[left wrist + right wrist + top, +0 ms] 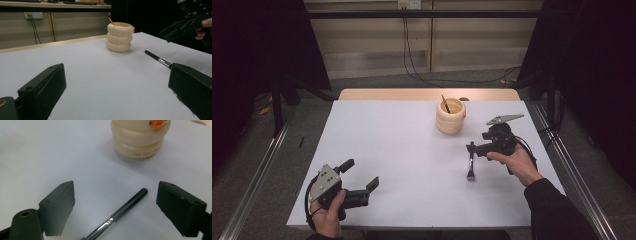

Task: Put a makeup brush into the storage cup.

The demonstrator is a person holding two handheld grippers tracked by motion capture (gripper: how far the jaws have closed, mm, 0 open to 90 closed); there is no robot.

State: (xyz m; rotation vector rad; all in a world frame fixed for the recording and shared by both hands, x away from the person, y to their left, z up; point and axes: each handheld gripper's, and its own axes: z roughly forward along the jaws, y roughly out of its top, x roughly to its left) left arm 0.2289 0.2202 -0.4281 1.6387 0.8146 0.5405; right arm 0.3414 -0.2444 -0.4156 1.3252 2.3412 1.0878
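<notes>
I note my right gripper [470, 148] jaws wide apart, straddling the brush [120, 213] lying flat on the white table [402, 150], untouched. The cream ringed cup [450, 116] stands beyond. My left gripper [360, 175] is open, empty.

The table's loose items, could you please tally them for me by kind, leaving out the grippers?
Cream ringed holder: 1
Brush lying on the table: 1
Stick standing in the holder: 1
Total: 3
</notes>
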